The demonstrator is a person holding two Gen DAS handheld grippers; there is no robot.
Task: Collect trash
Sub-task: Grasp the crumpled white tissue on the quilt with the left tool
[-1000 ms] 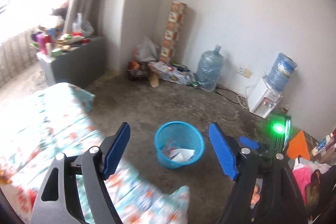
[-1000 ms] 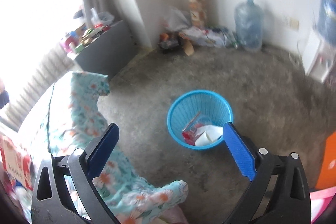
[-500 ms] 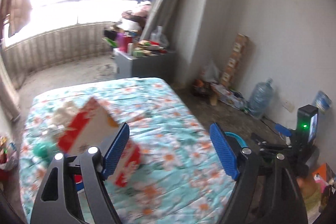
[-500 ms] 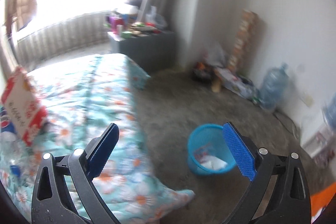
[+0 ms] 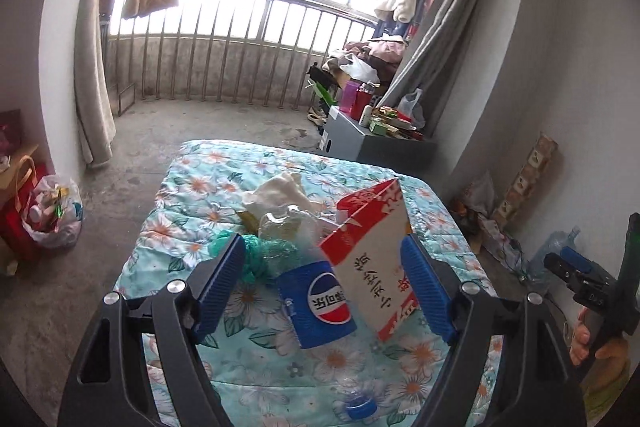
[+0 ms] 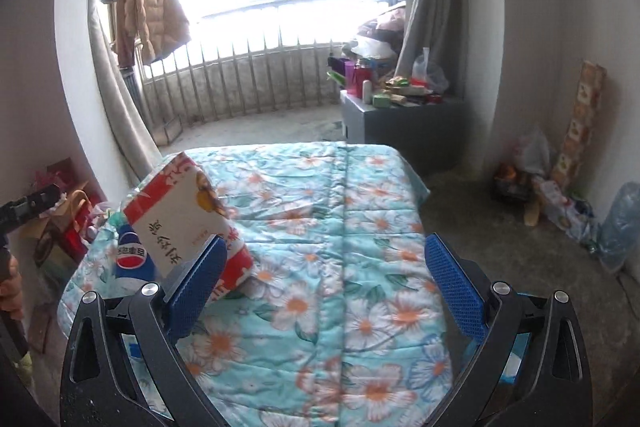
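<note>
Trash lies heaped on a bed with a floral quilt (image 5: 208, 211). A red and white carton (image 5: 376, 263) leans over a clear plastic bottle with a blue Pepsi label (image 5: 320, 301), its blue cap (image 5: 360, 407) toward me. Behind them are crumpled clear plastic (image 5: 280, 223), a green net (image 5: 260, 255) and white tissue (image 5: 280, 191). My left gripper (image 5: 324, 291) hangs open above the bottle and carton, touching neither. My right gripper (image 6: 324, 287) is open over bare quilt (image 6: 340, 227), with the carton (image 6: 176, 227) and bottle (image 6: 130, 259) to its left.
A grey cabinet (image 5: 376, 147) loaded with bottles and clutter stands past the bed's far right corner. A full plastic bag (image 5: 52, 211) sits on the floor at left. Curtains, a railed balcony, a tall box (image 6: 580, 123) and a water jug (image 6: 620, 223) line the walls.
Both views swung away from the blue basket on the floor to the bed. The carton, bottle and other trash came into view between the left jaws. Both grippers stayed open.
</note>
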